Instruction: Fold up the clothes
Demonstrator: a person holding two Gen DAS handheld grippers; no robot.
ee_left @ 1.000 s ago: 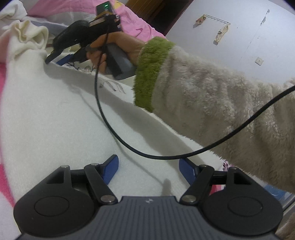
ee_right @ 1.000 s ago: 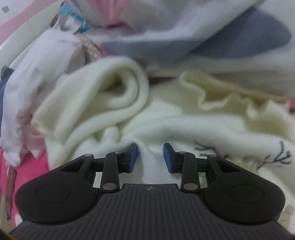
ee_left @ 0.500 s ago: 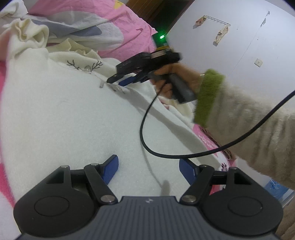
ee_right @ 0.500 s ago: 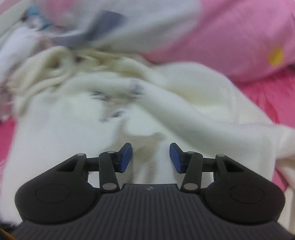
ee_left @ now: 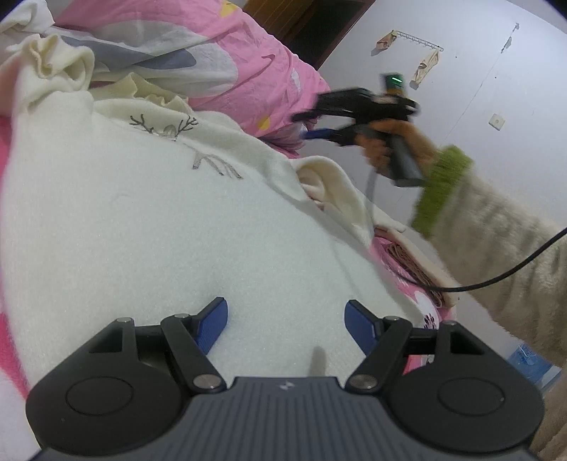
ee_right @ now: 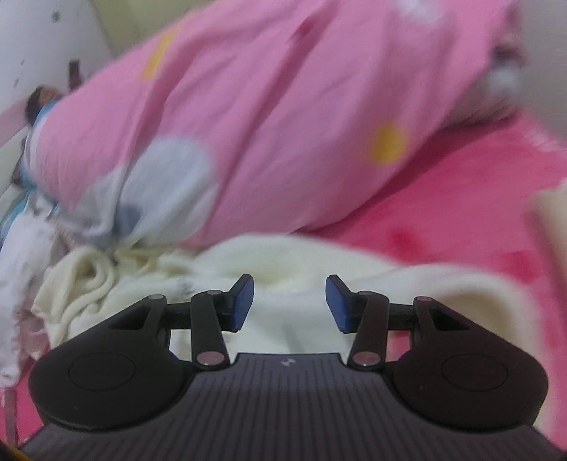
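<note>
i was working over a bed [ee_left: 418,283] with a hot-pink sheet, and a pink duvet [ee_left: 248,67] with grey-white and yellow patches was bunched up along its far side. behind it stood a pale wall [ee_left: 478,71] with one hook rail [ee_left: 418,37] carrying two small cloth bits, one wall socket [ee_left: 496,121], and a dark wooden door [ee_left: 312,21]. one cream sweater [ee_left: 149,227] with a stitched deer lay spread flat across the bed, its ribbed collar toward the duvet and one sleeve [ee_left: 336,191] folded up at the sheet's edge. a second pale garment [ee_right: 21,255] sat crumpled at the far left in the right wrist view.

my left claw [ee_left: 286,324] hovered over the sweater's lower body, jaws wide, nothing between them. my right claw [ee_right: 288,301], seen from the left camera [ee_left: 312,124] up over the duvet edge, had just been opening; its jaws stood partly apart and empty, above the sweater's shoulder. the hand [ee_left: 386,142] on it came out of one fuzzy beige sleeve with a green cuff [ee_left: 443,188], and one black cable [ee_left: 496,280] trailed across it.
</note>
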